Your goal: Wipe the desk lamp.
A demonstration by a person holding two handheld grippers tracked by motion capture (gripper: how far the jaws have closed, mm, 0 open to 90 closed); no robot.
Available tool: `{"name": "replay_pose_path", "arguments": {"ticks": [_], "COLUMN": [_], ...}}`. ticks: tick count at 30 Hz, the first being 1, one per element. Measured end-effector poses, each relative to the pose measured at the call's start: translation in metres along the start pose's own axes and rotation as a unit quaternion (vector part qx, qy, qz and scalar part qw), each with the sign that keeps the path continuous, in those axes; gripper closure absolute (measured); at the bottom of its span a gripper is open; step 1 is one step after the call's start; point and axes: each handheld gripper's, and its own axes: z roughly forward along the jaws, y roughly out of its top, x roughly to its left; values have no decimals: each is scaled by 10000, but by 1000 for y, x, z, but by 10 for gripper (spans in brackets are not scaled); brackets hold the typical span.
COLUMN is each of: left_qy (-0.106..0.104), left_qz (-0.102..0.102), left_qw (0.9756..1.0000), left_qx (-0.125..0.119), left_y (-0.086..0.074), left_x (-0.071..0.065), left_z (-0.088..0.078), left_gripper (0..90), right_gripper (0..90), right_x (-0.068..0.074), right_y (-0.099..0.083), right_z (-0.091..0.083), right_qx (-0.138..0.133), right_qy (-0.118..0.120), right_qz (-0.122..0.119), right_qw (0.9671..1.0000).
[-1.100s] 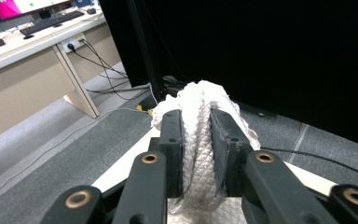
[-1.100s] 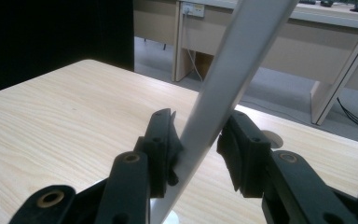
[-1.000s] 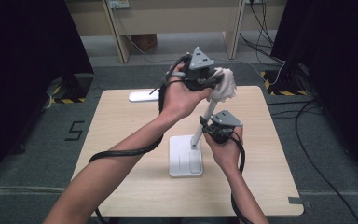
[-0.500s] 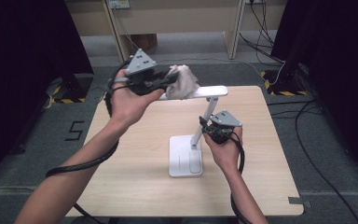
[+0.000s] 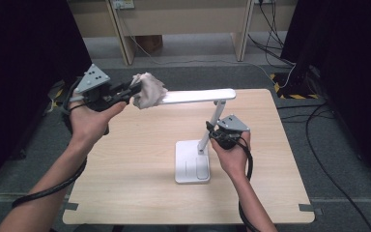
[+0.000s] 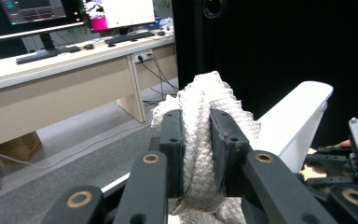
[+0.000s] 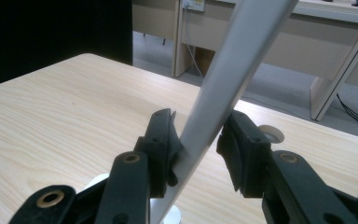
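Lamp base (image 5: 192,162) sits mid-desk (image 5: 125,159), nearest the person. Right gripper (image 5: 216,134) straddles the slanted stem (image 7: 223,93) just above the base, one jaw touching, the other apart. Lamp head (image 5: 198,96) runs leftward from the stem top; at its far left tip, left gripper (image 5: 130,92) is clamped on a white cloth (image 5: 148,90), touching the head.

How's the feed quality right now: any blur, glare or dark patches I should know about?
High view: evenly lit, soft, the light wooden table readable, black areas at both sides. Left gripper view: the white knitted cloth in the left tool is sharp, the monitors behind are blown out. Right gripper view: the white lamp arm between the right tool's jaws is slightly blurred.
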Motion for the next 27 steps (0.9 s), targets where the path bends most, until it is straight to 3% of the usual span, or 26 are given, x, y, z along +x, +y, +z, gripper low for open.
{"name": "replay_pose_path", "arguments": {"ticks": [3,8,10,14,17,22,27], "left_qy": [114,177,303,411,467,459,346], "left_qz": [-124,-154,-305,-340,-513,-681,-722], "left_qw": [9998,9996,9990,9985,9976,9966,9967], "left_qx": [-69,-129,-136,-85,-20,-2,106], "left_y": [-10,-22,-30,-40,-56,-70,-82], "left_x": [11,21,27,35,43,44,37], "left_z": [-13,-23,-30,-36,-39,-35,-27], "left_gripper": [758,758,758,758,758,759,759], "right_gripper": [637,637,637,637,637,637,638], "right_x": [0,1,1,1,2,1,2], "right_y": [0,-1,-1,-2,-3,-3,-4], "right_z": [0,0,0,0,0,0,0], "right_qx": [21,52,58,49,86,85,99], "right_qy": [10,2,4,-8,-10,-38,-21], "right_qz": [-2,-1,25,-4,11,-60,-12], "right_qw": [10000,10000,10000,10000,10000,9999,9999]}}
